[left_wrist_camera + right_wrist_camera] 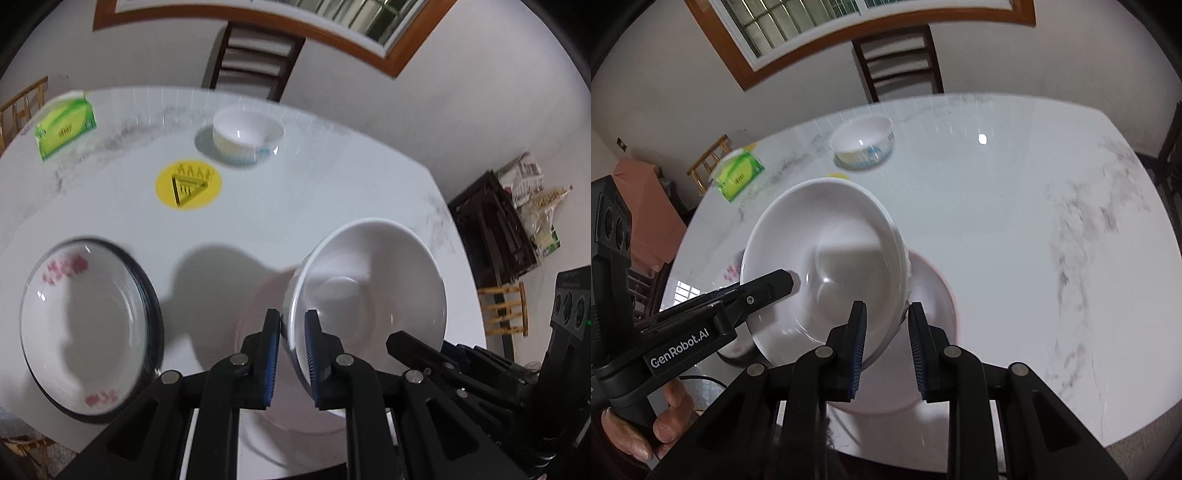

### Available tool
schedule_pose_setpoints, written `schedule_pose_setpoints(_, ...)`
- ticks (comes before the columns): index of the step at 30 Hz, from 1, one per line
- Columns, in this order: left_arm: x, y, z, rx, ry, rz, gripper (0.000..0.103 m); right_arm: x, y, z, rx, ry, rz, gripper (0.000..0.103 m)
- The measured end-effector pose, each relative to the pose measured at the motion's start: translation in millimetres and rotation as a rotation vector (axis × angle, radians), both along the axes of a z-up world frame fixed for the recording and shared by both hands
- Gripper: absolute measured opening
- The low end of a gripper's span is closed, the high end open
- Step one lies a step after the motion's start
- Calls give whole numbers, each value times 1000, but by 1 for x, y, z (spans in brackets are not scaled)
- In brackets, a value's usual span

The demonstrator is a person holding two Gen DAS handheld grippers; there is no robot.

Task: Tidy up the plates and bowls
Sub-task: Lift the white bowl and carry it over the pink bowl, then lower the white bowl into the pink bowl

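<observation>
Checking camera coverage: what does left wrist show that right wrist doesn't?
Left wrist only: the yellow sticker in full and the whole glass-lidded plate.

Right wrist only: a hand on the left gripper's handle, and the bare marbled right side of the table.

Both: the large white bowl clamped at opposite rims by the left gripper and right gripper, a pink-rimmed plate beneath, the small bowl, the green tissue box.

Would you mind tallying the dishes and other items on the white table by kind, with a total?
Bowls: 2, the large plain white bowl held up by both hand-held grippers, and the small white bowl with blue print.
Plates: 2, the white floral plate with a dark rim and the white plate with a pink rim.
Green tissue packs: 1.
Round yellow stickers: 1.
Total: 6.
</observation>
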State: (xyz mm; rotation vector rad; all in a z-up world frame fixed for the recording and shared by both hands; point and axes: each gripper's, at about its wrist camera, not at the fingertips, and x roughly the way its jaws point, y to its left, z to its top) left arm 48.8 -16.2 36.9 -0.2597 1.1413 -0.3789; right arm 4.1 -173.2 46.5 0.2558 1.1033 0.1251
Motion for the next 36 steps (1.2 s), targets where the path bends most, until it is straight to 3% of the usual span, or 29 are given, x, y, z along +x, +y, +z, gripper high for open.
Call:
schedule_pose_setpoints(5,-4,-8,-30,27,91,-22,14,-8,-5,-23,-6,56,3,22)
schedule_pose_setpoints(12,0,-13,-49,80,136,-37,14,-5,-3,-42,-18,113,6,23)
schedule_pose_setpoints(36,9,-20,-56,101,186,-42,16,10,8,-51,-96,124,32,38)
